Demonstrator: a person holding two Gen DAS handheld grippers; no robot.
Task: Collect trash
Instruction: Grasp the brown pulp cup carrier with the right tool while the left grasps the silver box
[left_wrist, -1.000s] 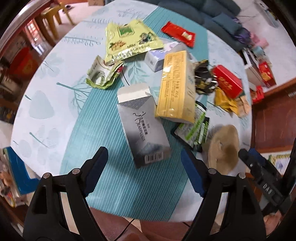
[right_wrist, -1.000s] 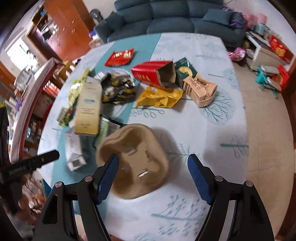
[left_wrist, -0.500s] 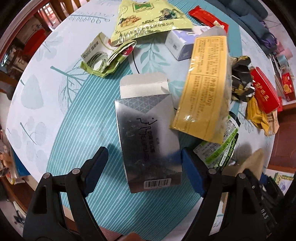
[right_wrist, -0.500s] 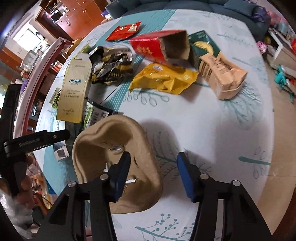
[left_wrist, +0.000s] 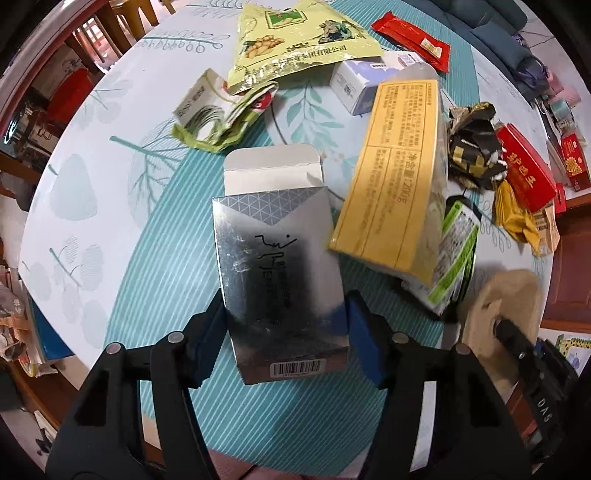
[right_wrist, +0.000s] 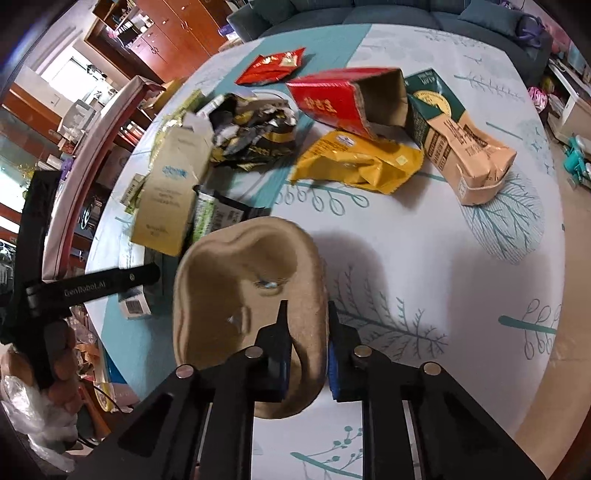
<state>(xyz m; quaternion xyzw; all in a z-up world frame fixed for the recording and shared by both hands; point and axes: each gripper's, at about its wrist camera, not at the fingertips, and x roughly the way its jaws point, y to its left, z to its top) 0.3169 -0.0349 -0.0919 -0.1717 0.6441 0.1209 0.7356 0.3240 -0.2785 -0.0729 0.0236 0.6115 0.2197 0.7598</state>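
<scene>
A silver carton (left_wrist: 277, 258) with its top flap open lies flat on the teal stripe of the round table (left_wrist: 110, 206). My left gripper (left_wrist: 286, 310) points straight down over its barcode end. Its jaws are closing, and both blue pads touch the carton's long sides. A brown moulded-pulp cup tray (right_wrist: 240, 280) stands tilted near the table's front edge. My right gripper (right_wrist: 306, 314) is shut on the tray's right rim. The same tray (left_wrist: 506, 295) shows at the right of the left wrist view.
Litter is piled behind: a yellow carton (left_wrist: 395, 177), a green snack bag (left_wrist: 295, 40), a crumpled black-and-gold wrapper (right_wrist: 255, 133), a red open box (right_wrist: 343, 99), a yellow pouch (right_wrist: 358, 162) and a beige coffee bag (right_wrist: 465, 147). A hand (right_wrist: 55, 354) holds the left gripper.
The left gripper came down over the silver carton and its jaws narrowed onto the sides. The right jaws closed from wide open onto the pulp tray's rim, and the tray tilted up.
</scene>
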